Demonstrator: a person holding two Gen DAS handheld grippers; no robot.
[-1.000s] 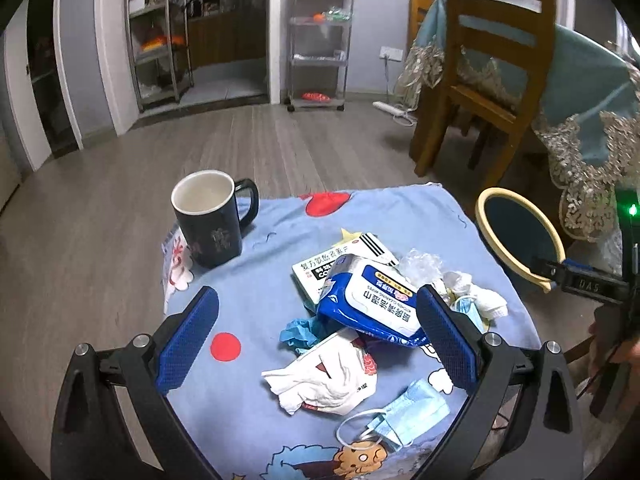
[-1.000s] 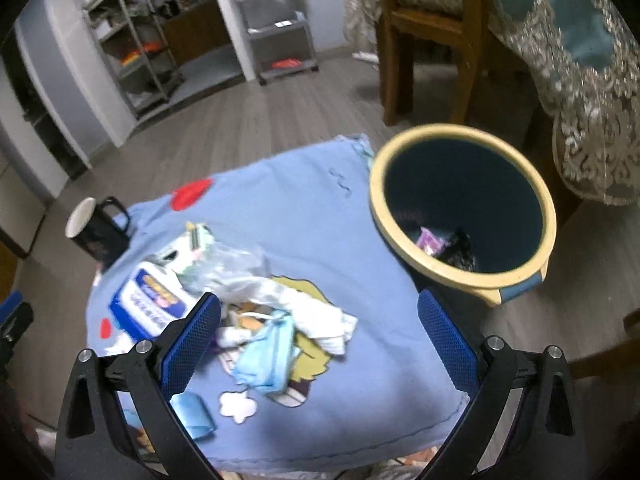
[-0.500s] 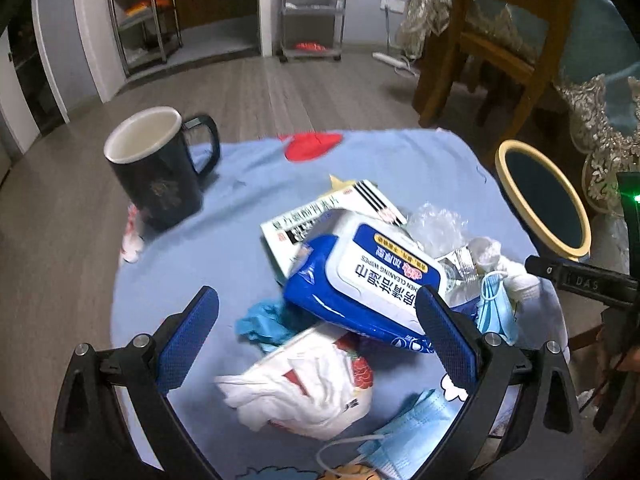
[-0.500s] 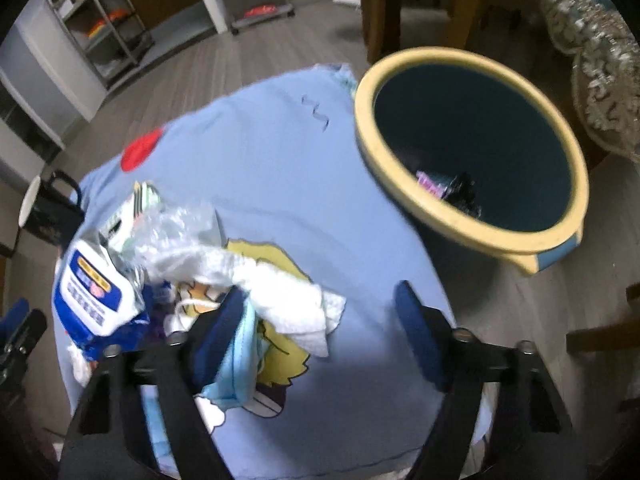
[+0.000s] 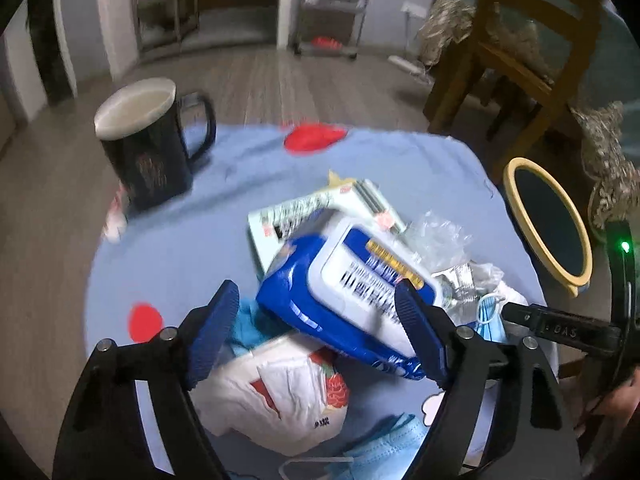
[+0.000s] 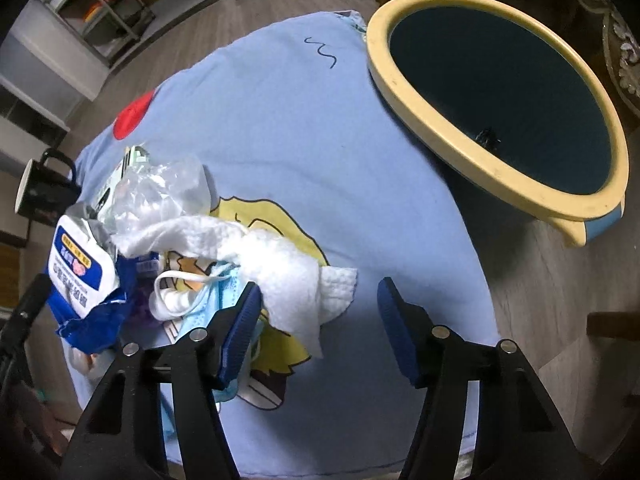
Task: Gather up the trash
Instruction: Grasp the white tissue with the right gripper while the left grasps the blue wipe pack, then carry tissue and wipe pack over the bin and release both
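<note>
L tongs (image 5: 320,320) closing round wipes pack (image 5: 352,280), R tongs (image 6: 320,320) closing

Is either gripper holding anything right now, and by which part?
Nothing is gripped yet. The left gripper is closing around the wipes pack's near end; the right gripper is closing around the white tissue's corner. No pads press.

both wrist views look steeply down, close, sharing the wipes pack (image 5: 352,292) (image 6: 78,268).
</note>
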